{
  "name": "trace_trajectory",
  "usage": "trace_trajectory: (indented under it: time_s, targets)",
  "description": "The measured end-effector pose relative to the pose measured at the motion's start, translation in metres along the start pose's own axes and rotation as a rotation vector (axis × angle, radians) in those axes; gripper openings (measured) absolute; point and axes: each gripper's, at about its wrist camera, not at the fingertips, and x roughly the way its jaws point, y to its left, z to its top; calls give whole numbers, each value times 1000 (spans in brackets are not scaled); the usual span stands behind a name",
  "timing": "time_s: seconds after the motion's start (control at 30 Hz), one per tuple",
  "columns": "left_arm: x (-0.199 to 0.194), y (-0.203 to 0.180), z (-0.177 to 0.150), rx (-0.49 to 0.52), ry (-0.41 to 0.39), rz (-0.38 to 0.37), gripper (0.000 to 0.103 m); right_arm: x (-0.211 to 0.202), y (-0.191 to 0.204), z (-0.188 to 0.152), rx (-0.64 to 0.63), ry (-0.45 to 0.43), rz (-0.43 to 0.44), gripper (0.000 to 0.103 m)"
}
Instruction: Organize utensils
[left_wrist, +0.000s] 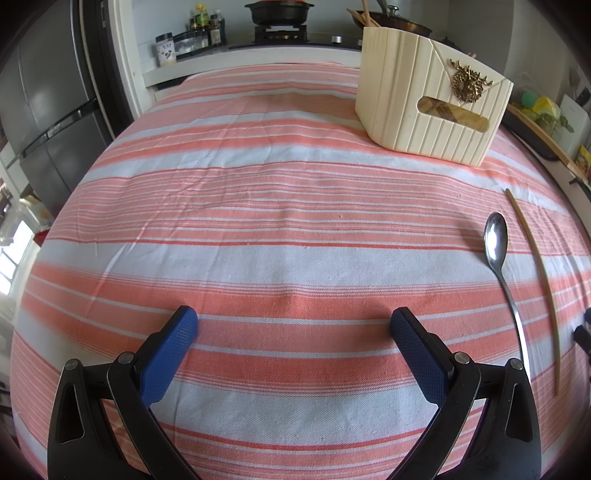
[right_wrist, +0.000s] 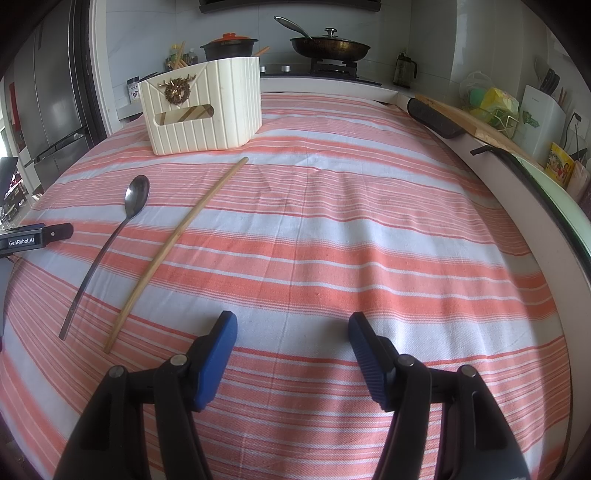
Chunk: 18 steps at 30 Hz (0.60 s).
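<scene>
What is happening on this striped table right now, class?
A person holds a left gripper and a right gripper, both open and empty above the striped tablecloth. A metal spoon and one wooden chopstick lie loose side by side on the cloth. The cream utensil holder stands farther back, with chopsticks already inside. Nothing is gripped yet.
</scene>
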Motion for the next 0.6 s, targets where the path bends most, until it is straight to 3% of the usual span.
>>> trace_trajectory:
  time_s: [0.33,0.5,0.6]
  targets:
    - [0,0,0,0,0,0,103,0,-1,0,3,6,10,65]
    - [1,-1,1,-2,0,4,103,2,2,22,-19,156,36,65]
    - [1,-1,1,-4,1,5,103,1,13,47,16,139,110,65]
